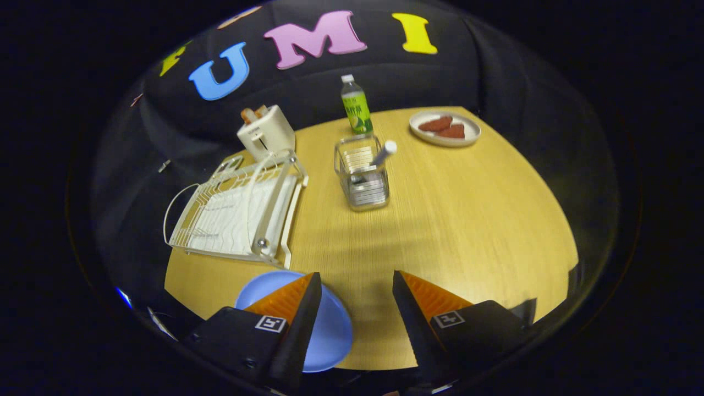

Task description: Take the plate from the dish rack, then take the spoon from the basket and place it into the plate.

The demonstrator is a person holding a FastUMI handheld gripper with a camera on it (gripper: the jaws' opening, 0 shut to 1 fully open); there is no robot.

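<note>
1. Furthest left, my dish rack sits at the table's left edge. Its white wire frame holds no dishes, and it rests on a white drain tray.
2. Behind the rack, a white toaster stands at the table's far edge with toast showing in its slot.
3. Near me, the blue plate lies flat on the wooden table, just in front of the rack. My left finger covers part of it.
4. My gripper hangs above the table with its fingers spread wide apart. Nothing is between them but bare wood, and they grasp nothing.
5. Well beyond the fingers, in the middle of the table, stands the wire basket. The spoon leans inside it, its pale handle sticking out over the rim toward the right.
6. Just behind the basket is a green-labelled bottle with a white cap, standing upright.
7. Furthest right, near the far edge, a white plate carries two reddish-brown pieces of food.
</note>
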